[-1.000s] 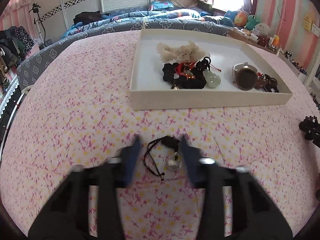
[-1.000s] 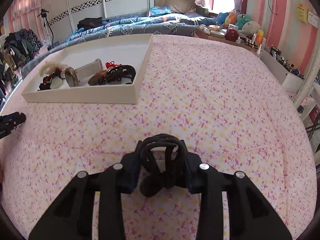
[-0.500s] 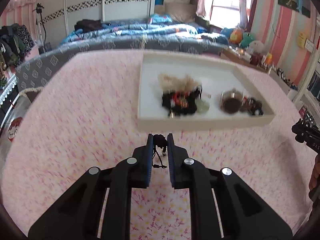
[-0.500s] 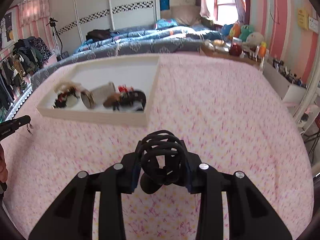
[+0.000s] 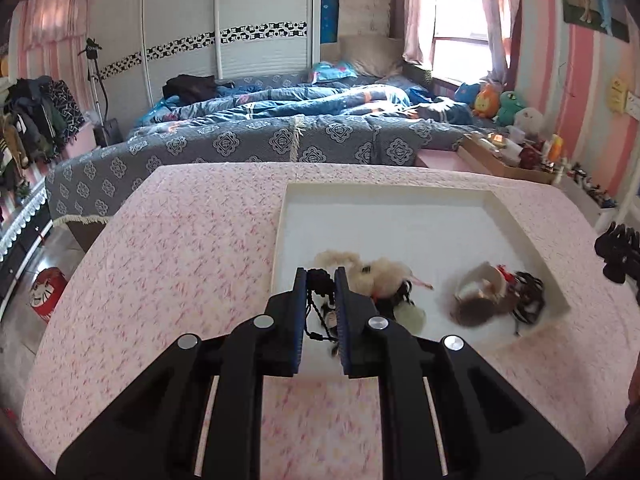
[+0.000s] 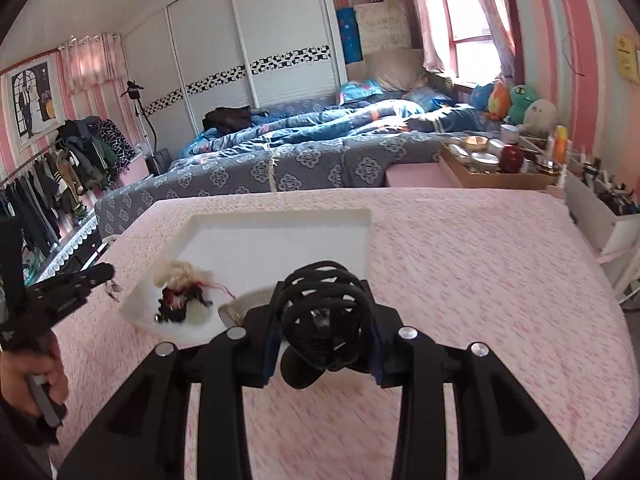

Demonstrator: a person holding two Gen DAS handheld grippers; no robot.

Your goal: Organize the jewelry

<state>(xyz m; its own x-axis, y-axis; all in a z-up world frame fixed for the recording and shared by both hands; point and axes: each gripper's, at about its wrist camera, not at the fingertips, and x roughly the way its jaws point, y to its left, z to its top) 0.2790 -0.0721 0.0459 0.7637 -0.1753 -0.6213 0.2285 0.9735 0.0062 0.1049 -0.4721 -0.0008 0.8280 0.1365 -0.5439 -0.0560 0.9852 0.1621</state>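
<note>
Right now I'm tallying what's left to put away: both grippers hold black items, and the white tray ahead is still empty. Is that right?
Not quite. Both grippers do hold black items, but the white tray is not empty. The left wrist view shows a fluffy cream piece, a pale green pendant and a dark tangle of cords already lying in it.

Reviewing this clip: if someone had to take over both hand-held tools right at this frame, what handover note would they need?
Left tool: shut on the black cord necklace, its pendant dangling below, lifted over the near left part of the white tray.
Right tool: shut on a black claw hair clip, held above the pink floral cloth near the tray's near edge.
Already in the tray: a cream fluffy piece, a pale green pendant, a dark round item with a wristband, and a black clip.
Left to do: set both held pieces in the tray and release.
</note>
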